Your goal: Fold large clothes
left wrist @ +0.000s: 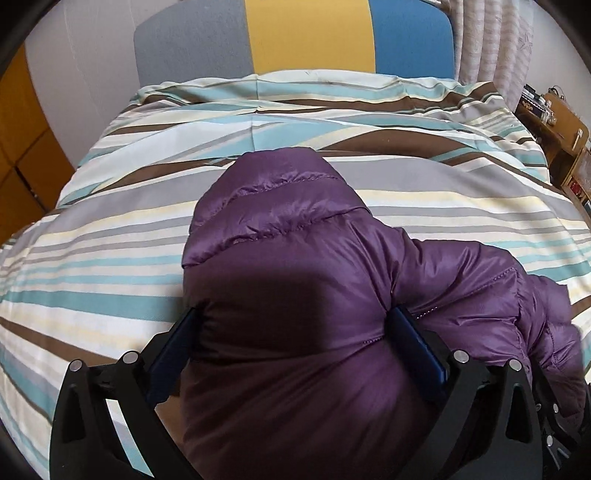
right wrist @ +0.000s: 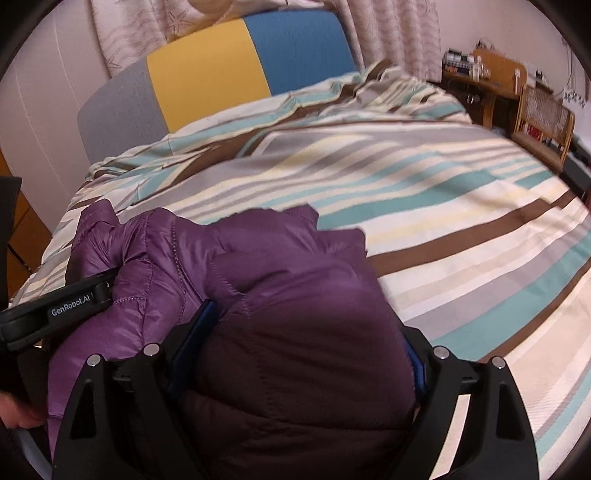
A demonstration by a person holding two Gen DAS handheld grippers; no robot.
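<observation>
A purple quilted puffer jacket (left wrist: 295, 236) lies bunched on the striped bed cover (left wrist: 110, 236). My left gripper (left wrist: 295, 325) has its jaws wide apart with a thick bulge of the jacket filling the gap between them. In the right wrist view the same jacket (right wrist: 266, 258) fills the gap between the wide jaws of my right gripper (right wrist: 306, 332). The left gripper's black body (right wrist: 66, 310) shows at the left there, pressed against the jacket. The jacket hides the tips of both grippers' fingers.
The bed has a grey, yellow and blue headboard (left wrist: 310, 33). Curtains (right wrist: 388, 33) hang behind it. A wooden desk with clutter (right wrist: 487, 85) and a wicker chair (right wrist: 543, 122) stand to the right of the bed. Orange cupboards (left wrist: 22, 147) stand at the left.
</observation>
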